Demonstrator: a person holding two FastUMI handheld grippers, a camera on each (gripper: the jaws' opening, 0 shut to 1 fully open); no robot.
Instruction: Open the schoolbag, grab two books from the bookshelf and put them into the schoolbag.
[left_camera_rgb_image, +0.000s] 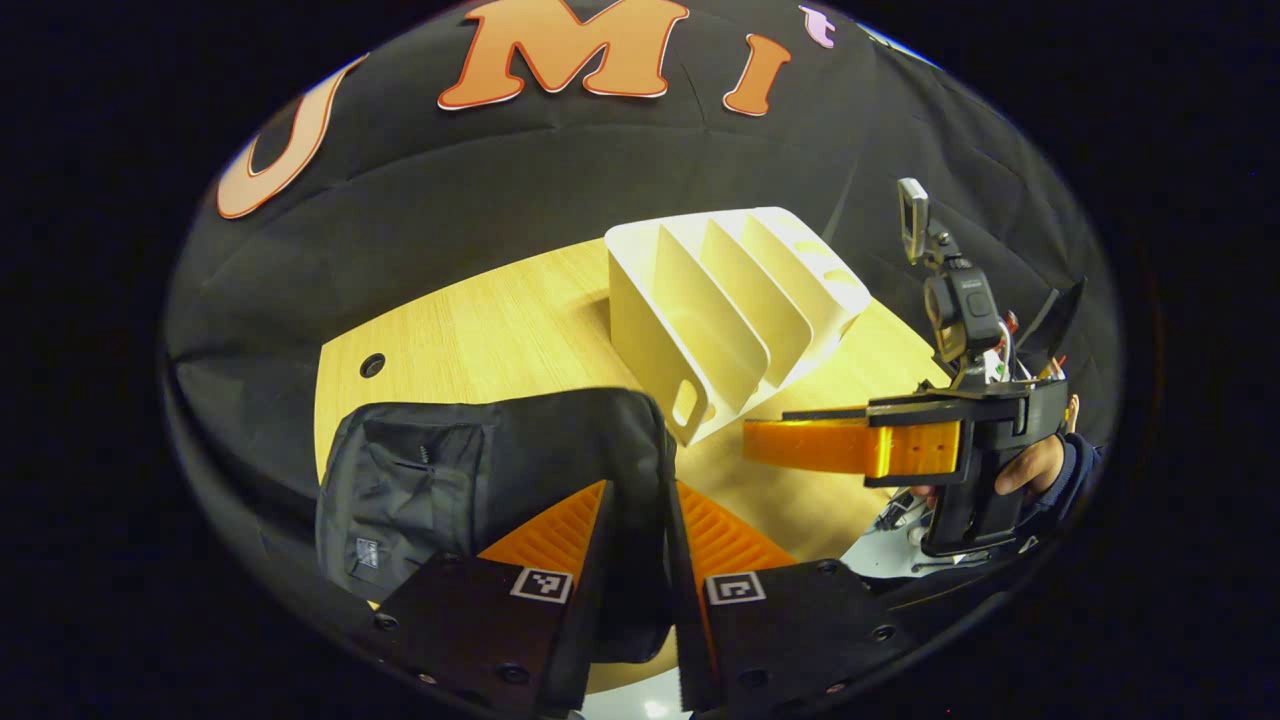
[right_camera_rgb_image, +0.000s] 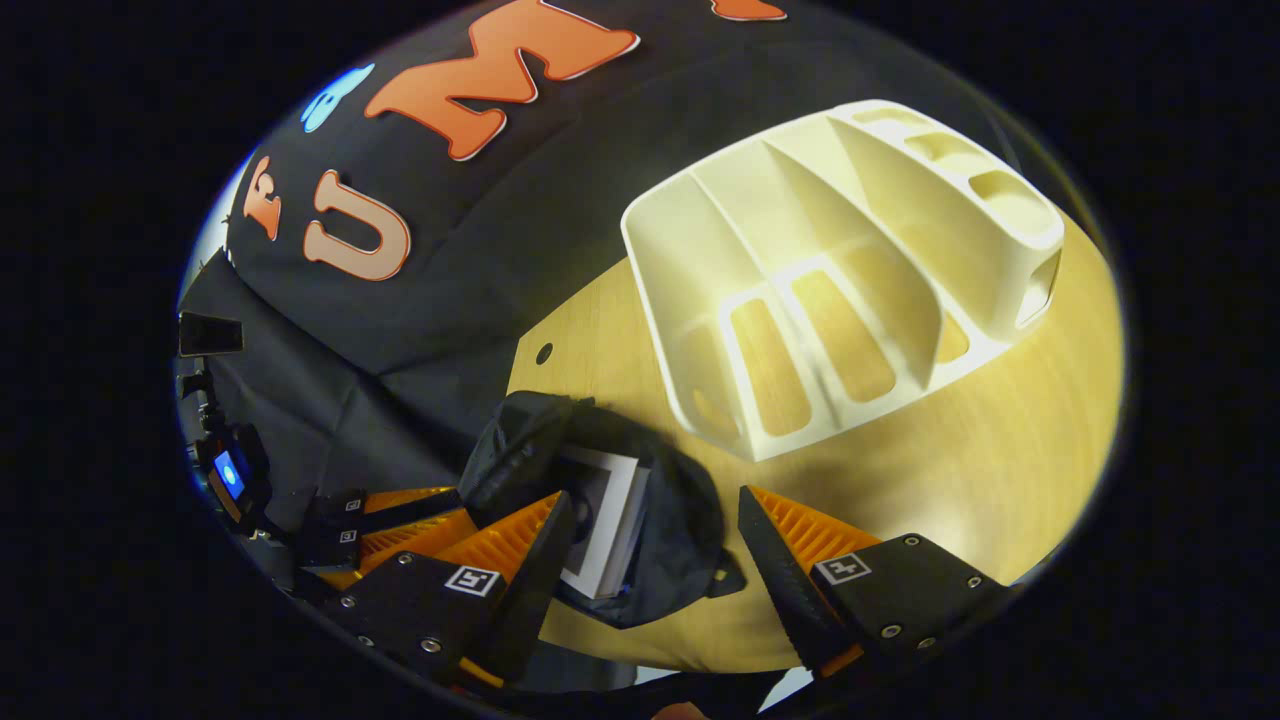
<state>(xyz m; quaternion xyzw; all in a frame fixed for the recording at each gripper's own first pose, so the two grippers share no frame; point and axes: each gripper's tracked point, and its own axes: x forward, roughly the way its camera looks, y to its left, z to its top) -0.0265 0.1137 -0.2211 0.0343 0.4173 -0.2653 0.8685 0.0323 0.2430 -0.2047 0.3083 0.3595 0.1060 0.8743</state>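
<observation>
1. The schoolbag (left_camera_rgb_image: 480, 480) is sitting in the lower left of the left gripper view, a dark fabric pack standing on the wooden table (left_camera_rgb_image: 500, 320). In the right gripper view it is lying at lower centre with its mouth open.

2. Inside that open mouth, the books (right_camera_rgb_image: 600, 525) are showing as pale page edges and a light cover, seated within the bag's opening. I cannot tell whether there are one or two.

3. The left gripper (left_camera_rgb_image: 640, 530) is clenching on the schoolbag's upper edge; both fingers are pressing a fold of dark fabric between them at bottom centre of its own view.

4. The right gripper (right_camera_rgb_image: 645, 555) is standing released, its jaws spread wide with the bag's mouth lying between them and nothing pinched. In the left gripper view it is hanging at the right, held by a hand (left_camera_rgb_image: 1035, 465).

5. The bookshelf (right_camera_rgb_image: 840, 270) is standing in the upper right of the right gripper view, a white slotted rack whose compartments are looking empty.

6. The bag is looking soft and floppy, so its rim is likely sagging shut unless pinched; a seam or zipper edge is probably the best hold.

7. The books are looking stiff and moderately heavy with smooth covers; gripping across the spine would probably suit them best.
</observation>
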